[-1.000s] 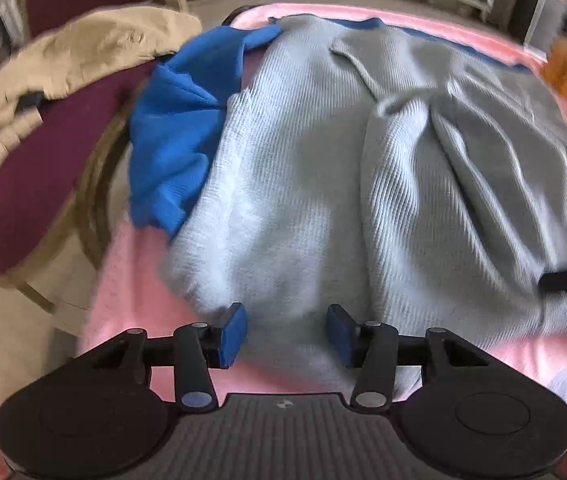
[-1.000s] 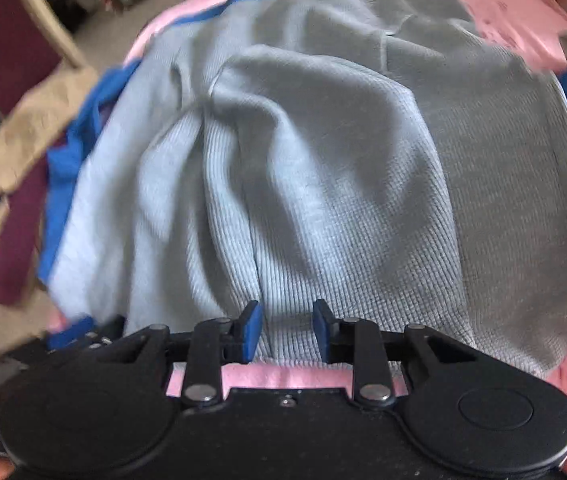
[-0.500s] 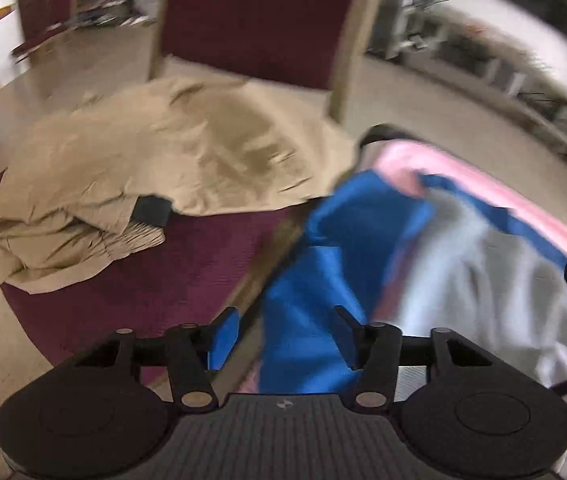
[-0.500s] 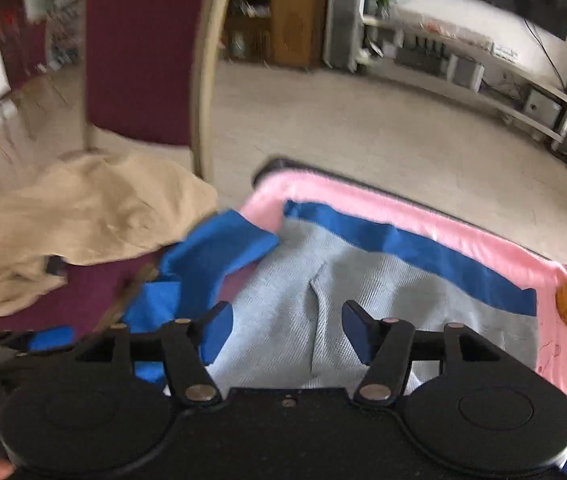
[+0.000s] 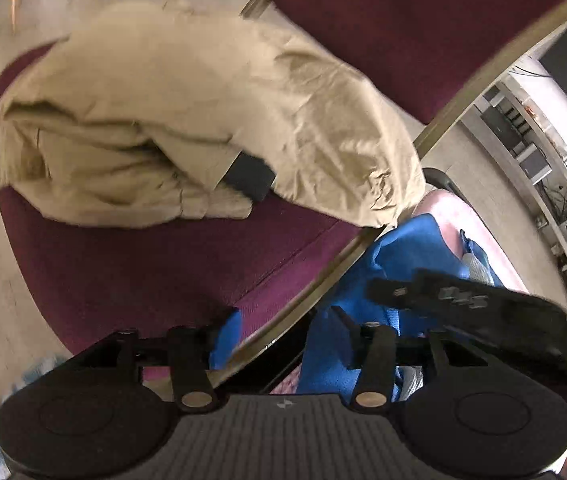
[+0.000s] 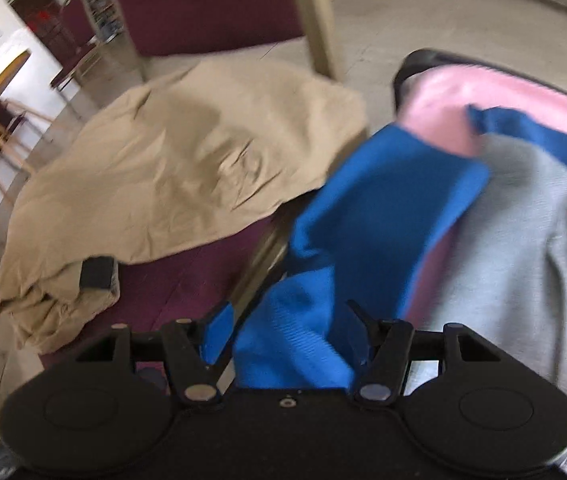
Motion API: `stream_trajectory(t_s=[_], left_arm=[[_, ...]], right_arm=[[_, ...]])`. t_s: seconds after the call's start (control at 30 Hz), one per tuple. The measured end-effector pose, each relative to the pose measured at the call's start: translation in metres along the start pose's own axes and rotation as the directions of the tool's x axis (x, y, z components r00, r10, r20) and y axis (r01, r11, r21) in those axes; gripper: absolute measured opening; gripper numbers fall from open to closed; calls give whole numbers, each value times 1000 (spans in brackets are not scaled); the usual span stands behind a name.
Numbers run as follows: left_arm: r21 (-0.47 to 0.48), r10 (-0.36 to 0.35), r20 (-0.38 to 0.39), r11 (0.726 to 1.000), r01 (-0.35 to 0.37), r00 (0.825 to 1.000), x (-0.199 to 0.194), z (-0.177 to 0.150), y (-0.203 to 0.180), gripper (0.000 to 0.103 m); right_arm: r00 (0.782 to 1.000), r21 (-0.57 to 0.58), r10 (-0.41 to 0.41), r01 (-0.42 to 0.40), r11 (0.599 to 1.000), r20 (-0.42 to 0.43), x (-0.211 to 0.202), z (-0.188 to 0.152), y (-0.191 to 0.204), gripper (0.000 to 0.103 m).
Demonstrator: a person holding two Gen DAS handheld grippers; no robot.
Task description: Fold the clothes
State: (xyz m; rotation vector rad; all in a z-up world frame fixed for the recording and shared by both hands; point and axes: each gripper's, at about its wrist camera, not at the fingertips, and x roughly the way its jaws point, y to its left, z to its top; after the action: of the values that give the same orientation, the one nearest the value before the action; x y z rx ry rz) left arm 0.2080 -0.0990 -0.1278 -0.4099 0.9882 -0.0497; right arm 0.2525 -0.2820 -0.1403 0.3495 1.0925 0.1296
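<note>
Left gripper (image 5: 283,340) angled steeply down over the maroon chair seat (image 5: 143,272) edge, jaws apart, nothing between them. Right gripper (image 6: 283,332) also pitched down, jaws apart; blue garment (image 6: 363,220) lies in the gap, whether the pads touch it is unclear. Blue garment hangs off the near-left edge of the pink cover (image 6: 443,96), partly under the grey knit sweater (image 6: 523,240). Beige garment (image 5: 203,120) heaped on the chair, hiding part of a dark object (image 5: 249,176). Right view motion-blurred.

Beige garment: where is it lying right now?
The beige garment lies crumpled on the maroon chair seat, left of the blue garment in both wrist views, in front of the chair back.
</note>
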Motion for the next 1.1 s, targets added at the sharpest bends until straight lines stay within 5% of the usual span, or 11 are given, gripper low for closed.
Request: stream_trajectory(t_s=[0.03, 0.13, 0.23, 0.33, 0.5, 0.6, 0.67, 0.73, 0.9, 1.0, 1.1], left_arm=[[-7, 1, 4, 1000, -1, 1000, 0, 0, 0, 50], [-12, 6, 12, 1000, -6, 1000, 1, 1, 2, 50], [13, 17, 41, 1000, -18, 999, 0, 0, -1, 50], [46, 9, 53, 999, -11, 999, -3, -5, -7, 50], [185, -63, 28, 981, 57, 998, 1, -19, -31, 50], [246, -112, -16, 963, 113, 994, 6, -28, -45, 50], [252, -152, -40, 955, 157, 988, 9, -30, -49, 50], [225, -191, -64, 953, 201, 979, 15, -27, -50, 50], [114, -190, -101, 973, 201, 977, 38, -15, -53, 49], [82, -197, -142, 974, 210, 970, 50, -7, -66, 48], [153, -204, -132, 963, 223, 970, 59, 3, -88, 48]], right_arm=[[1000, -20, -21, 21, 1000, 4, 2, -4, 2, 57], [996, -73, -79, 82, 994, 45, -2, -16, 8, 7], [980, -79, -126, 139, 987, 154, -38, -34, 7, 7], [952, 102, -143, 119, 988, 271, -90, -54, -26, 7], [934, 501, -253, 97, 860, 253, -121, -115, -133, 7], [955, 645, -237, 69, 761, 178, -121, -147, -182, 11], [954, 646, -219, 36, 762, 205, -128, -157, -185, 26], [936, 624, -266, 66, 778, 233, -139, -158, -177, 37], [888, 506, -302, 94, 857, 347, -163, -145, -153, 41], [891, 336, -273, 148, 930, 362, -154, -113, -126, 72], [915, 200, -261, 206, 958, 307, -125, -75, -112, 74]])
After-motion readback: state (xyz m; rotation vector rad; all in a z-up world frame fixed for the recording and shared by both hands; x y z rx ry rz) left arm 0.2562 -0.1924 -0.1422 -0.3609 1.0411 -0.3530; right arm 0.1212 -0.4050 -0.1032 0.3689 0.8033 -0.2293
